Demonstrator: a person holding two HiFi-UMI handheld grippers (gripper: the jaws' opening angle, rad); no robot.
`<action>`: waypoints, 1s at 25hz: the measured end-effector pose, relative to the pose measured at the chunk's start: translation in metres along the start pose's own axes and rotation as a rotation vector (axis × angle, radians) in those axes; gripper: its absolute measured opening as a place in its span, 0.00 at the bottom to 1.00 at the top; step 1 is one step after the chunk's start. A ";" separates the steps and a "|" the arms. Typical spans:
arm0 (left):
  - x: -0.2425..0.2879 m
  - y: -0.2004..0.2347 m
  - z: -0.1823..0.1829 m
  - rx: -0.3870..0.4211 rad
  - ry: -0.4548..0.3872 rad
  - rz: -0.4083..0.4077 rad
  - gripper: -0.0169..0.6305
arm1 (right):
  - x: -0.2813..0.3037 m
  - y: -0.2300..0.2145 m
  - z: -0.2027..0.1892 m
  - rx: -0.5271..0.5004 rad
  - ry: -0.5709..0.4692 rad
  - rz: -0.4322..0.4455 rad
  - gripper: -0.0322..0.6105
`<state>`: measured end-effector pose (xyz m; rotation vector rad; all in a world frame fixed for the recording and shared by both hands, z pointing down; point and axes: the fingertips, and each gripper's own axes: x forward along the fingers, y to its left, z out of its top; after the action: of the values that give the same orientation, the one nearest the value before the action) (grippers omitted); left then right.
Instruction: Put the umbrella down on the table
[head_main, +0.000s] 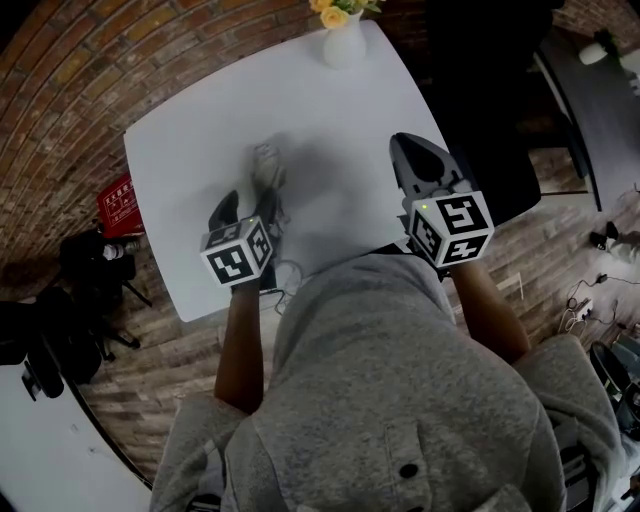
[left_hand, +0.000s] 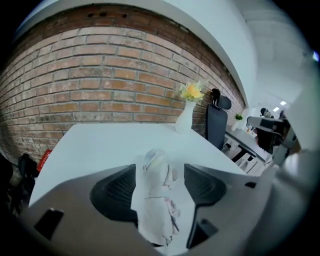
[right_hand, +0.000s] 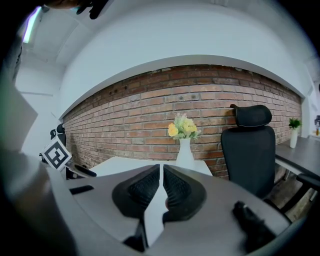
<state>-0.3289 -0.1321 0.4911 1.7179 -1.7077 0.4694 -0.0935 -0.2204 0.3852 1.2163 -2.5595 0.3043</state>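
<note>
**Item under task.** The folded, pale fabric umbrella with a faint pink pattern (left_hand: 156, 197) lies lengthwise on the white rectangular tabletop (head_main: 200, 140). It is in the near left part, with its tip pointing to the far side. It appears to rest on the tabletop under its own weight, so placement is judged to be done.

**Grippers.** The left gripper (head_main: 248, 207) is spread wide, with the umbrella lying between its jaws and neither pad pressing on it. In the left gripper view the umbrella sits closer to the left-hand pad, with a clear gap to the other. The right gripper (right_hand: 161, 187) hangs over the near right part of the tabletop, its jaws pressed almost together with nothing between them.

**Risks noted.**
1. Loose folds and the closing strap stand proud of the bundle. A ribbed pad drawn back at a slant could catch them and drag or lift the umbrella.
2. The bundle is roughly round, so a sideways nudge from the nearer pad could set it rolling.
3. Its near end lies close to the near edge of the tabletop. A backward pull could take it over the edge.

**Surroundings.** The white vase of yellow flowers (head_main: 343, 45) stands at the far edge, well apart, and is not judged to be at risk.
</note>
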 end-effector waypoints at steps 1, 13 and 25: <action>-0.005 -0.003 0.004 0.003 -0.022 -0.006 0.50 | -0.001 0.000 0.000 -0.001 -0.001 -0.002 0.10; -0.064 -0.034 0.034 0.033 -0.214 0.050 0.05 | -0.024 -0.015 0.000 -0.020 -0.008 0.005 0.10; -0.115 -0.136 0.008 0.022 -0.282 0.067 0.05 | -0.112 -0.055 -0.011 -0.054 -0.024 0.068 0.10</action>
<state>-0.2068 -0.0624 0.3817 1.8148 -1.9683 0.2859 0.0182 -0.1706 0.3603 1.1228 -2.6160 0.2349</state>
